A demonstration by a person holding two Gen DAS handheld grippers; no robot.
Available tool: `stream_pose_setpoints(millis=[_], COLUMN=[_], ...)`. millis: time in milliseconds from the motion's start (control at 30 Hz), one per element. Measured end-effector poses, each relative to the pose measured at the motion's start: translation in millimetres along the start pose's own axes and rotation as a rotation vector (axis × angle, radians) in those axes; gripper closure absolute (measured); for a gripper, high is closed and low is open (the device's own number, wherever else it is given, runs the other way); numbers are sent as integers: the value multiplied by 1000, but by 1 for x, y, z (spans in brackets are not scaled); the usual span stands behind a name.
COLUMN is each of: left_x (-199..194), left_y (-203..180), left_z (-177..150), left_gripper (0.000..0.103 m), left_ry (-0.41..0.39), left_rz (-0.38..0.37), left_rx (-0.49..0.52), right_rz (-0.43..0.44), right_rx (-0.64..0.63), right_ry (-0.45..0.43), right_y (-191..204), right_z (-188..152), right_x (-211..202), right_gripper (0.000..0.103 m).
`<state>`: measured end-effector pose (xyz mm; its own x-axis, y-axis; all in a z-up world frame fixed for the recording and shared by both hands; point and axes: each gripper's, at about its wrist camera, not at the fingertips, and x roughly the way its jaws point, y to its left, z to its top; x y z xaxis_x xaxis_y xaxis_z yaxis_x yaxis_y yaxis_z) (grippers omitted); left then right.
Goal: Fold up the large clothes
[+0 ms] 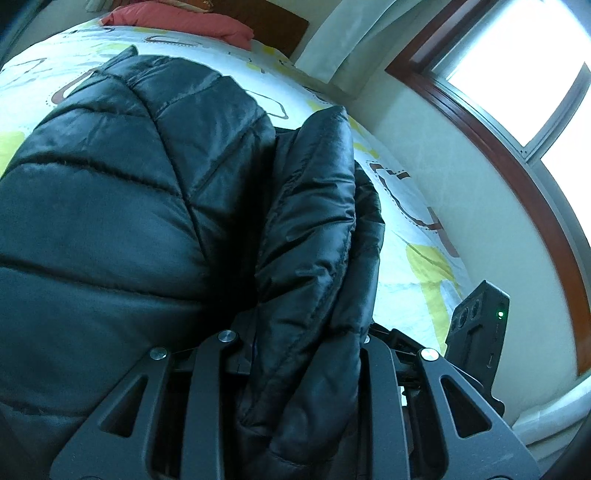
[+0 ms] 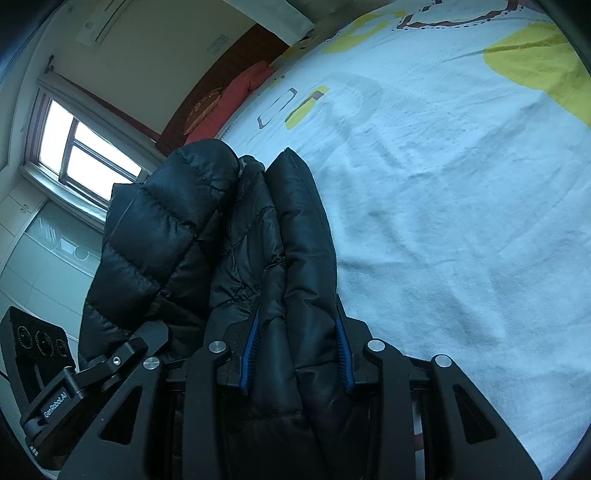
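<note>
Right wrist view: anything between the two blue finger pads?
Yes. A bunched fold of the black puffer jacket fills the gap between the right gripper pads, which press on it. Right wrist view.

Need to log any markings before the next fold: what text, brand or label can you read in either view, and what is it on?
"GenRoboAI": white lettering on the black clamp block, lower left of the right wrist view.
Sticker on the air conditioner: too blurred to read.
Black puffer jacket and patterned bedsheet: no readable text.
</note>
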<state>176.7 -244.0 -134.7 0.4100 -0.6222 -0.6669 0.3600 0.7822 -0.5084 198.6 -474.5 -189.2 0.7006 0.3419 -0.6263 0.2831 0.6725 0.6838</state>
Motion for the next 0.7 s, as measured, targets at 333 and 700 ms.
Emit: stream_pose_setpoints(millis=[333,700], left_x=[-31,-112], left_y=[-27,-33], left_z=[2,6], left_gripper=[52,40], left_ry=[-23,-120], left_rz=[12,-153], left_rx=[52,-13], right_rz=[4,-31], right_rx=[17,21], right_ry=[9,-54], right_y=[0,8], right_z=[5,5], right_x=[-3,-52], right_gripper=[64,53])
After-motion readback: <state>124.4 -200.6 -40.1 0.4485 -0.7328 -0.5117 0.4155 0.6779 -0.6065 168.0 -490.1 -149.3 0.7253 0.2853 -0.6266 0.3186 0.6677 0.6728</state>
